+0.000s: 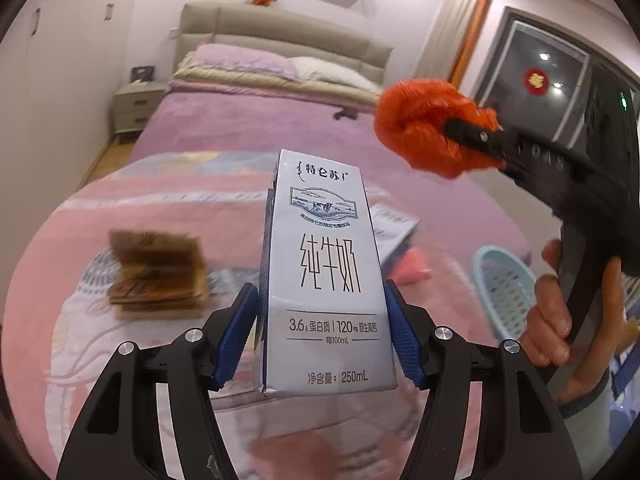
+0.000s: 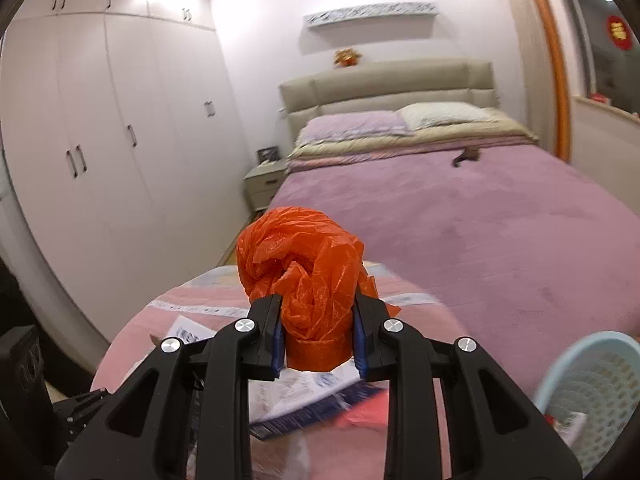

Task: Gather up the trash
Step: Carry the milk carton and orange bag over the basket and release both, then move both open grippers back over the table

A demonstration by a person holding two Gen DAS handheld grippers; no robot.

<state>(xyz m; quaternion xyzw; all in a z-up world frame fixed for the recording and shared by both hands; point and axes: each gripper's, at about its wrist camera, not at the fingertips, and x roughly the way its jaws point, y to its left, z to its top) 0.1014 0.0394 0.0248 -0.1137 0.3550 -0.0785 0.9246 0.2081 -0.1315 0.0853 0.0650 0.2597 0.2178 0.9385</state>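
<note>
Blue-padded fingers (image 1: 240,336) of the left hand-held gripper (image 1: 322,334) are squeezing a white 250 mL milk carton (image 1: 324,272), nearest the lens. They are pinching its 2 narrow sides low down, so the carton is standing upright with its printed face toward the camera, raised above a round surface (image 1: 168,208) covered in a pink patterned cloth.

Beside it, the right hand-held gripper (image 2: 318,332) is clamping a crumpled orange plastic bag (image 2: 300,272). Its jaws are closing on the bag's lower bunched part while the loose folds are billowing above them. In the left view the bag is hanging up and to the right of the carton, well apart from it. A bare hand (image 1: 556,312) is wrapping around that gripper's handle.

Both pieces of trash are therefore being carried in the air, likely on their way to a bin.

Farther out, a pale blue perforated basket (image 2: 592,392) is sitting at the right edge of the surface and already holding some scraps, so it is probably the destination. A blurred brown paper stack (image 1: 156,272) and printed leaflets (image 2: 304,396) are lying on the cloth, seemingly awaiting collection.

Beyond, a bed (image 2: 460,216) with a purple cover is filling the room's far side.
</note>
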